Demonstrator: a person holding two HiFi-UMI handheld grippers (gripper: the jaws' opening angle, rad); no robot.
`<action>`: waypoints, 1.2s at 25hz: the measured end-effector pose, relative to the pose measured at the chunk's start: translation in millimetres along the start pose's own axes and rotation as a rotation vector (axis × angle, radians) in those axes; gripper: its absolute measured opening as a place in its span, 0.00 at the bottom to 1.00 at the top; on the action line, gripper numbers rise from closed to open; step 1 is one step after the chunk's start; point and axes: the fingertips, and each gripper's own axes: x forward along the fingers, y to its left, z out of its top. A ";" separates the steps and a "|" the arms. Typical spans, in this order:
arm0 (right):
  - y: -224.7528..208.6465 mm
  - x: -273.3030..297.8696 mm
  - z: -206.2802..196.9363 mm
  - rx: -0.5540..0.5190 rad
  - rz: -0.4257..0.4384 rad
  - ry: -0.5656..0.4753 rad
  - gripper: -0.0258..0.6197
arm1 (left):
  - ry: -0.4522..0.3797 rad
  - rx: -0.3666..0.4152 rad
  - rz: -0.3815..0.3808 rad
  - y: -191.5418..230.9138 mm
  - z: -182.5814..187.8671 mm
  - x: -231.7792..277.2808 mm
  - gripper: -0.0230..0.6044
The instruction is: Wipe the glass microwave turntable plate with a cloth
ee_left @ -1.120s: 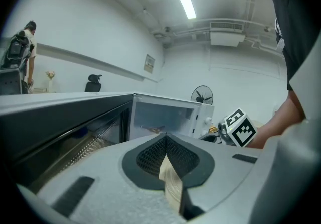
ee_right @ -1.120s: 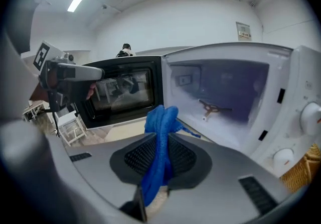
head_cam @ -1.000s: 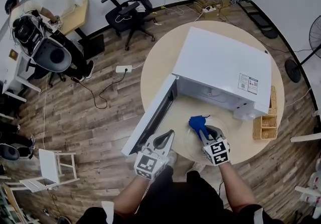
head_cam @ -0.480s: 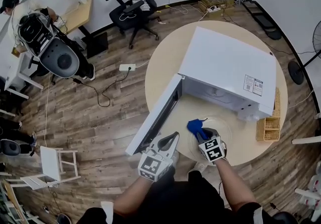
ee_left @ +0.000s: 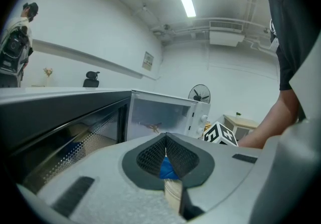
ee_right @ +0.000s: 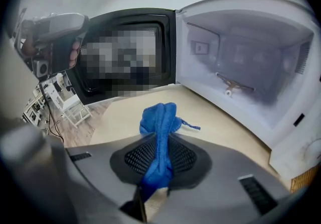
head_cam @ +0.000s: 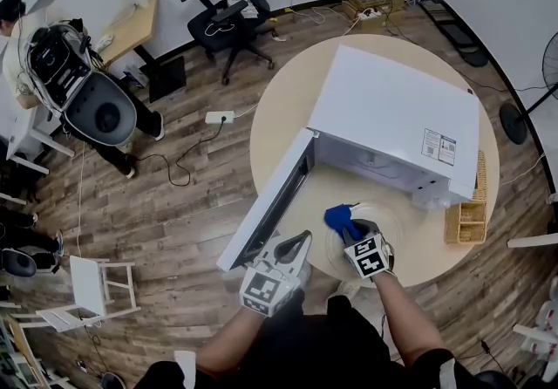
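Right claw (head_cam: 350, 230) nudged slightly leftward, clenched on blue cloth (head_cam: 338, 218) at left edge of glass plate (head_cam: 394, 221), lower centre of frame, on round worktop (head_cam: 283, 112) before open microwave (head_cam: 392, 108), left claw (head_cam: 299, 239) pinched together, empty, just left of plate

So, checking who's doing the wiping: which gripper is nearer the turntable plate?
Right. The right gripper, shut on the cloth, is over the glass plate; the left gripper sits off its left edge, by the microwave door.

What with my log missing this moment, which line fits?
right hand-held gripper: shut on blue cloth; left hand-held gripper: shut; plate: on table
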 end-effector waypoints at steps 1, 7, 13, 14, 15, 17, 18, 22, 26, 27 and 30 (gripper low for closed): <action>-2.1 0.1 -0.3 0.003 -0.004 0.001 0.14 | 0.000 0.001 -0.001 -0.2 0.5 1.0 0.05; -17.2 -5.4 -2.1 0.026 -0.070 0.007 0.14 | 0.017 0.012 -0.014 -2.5 -2.9 0.2 0.05; -38.5 -10.9 -8.3 0.050 -0.134 0.003 0.14 | 0.024 0.008 -0.020 -4.6 -6.4 2.1 0.05; -41.7 -11.7 -9.1 0.051 -0.145 0.005 0.14 | 0.024 0.008 -0.022 -5.4 -6.1 2.4 0.05; -45.1 -12.8 -9.7 0.048 -0.156 0.006 0.14 | 0.024 0.009 -0.024 -6.6 -5.6 3.1 0.05; -52.3 -15.0 -9.6 0.035 -0.176 0.006 0.14 | 0.022 0.011 -0.030 -8.8 -4.0 4.8 0.05; -55.9 -15.7 -9.5 0.030 -0.186 0.005 0.14 | 0.022 0.012 -0.032 -9.3 -3.3 5.4 0.05; -71.9 -18.1 -13.2 0.037 -0.228 0.012 0.14 | 0.025 0.010 -0.031 -8.4 -4.5 6.2 0.05; -91.4 -21.7 -18.6 0.052 -0.272 0.025 0.14 | 0.028 0.009 -0.032 -9.5 -6.2 7.6 0.05; -95.8 -23.0 -19.8 0.056 -0.280 0.027 0.14 | 0.029 0.009 -0.032 -9.9 -6.5 7.9 0.05; -107.2 -26.7 -22.7 0.067 -0.307 0.032 0.14 | 0.031 0.010 -0.033 -10.5 -7.6 8.7 0.05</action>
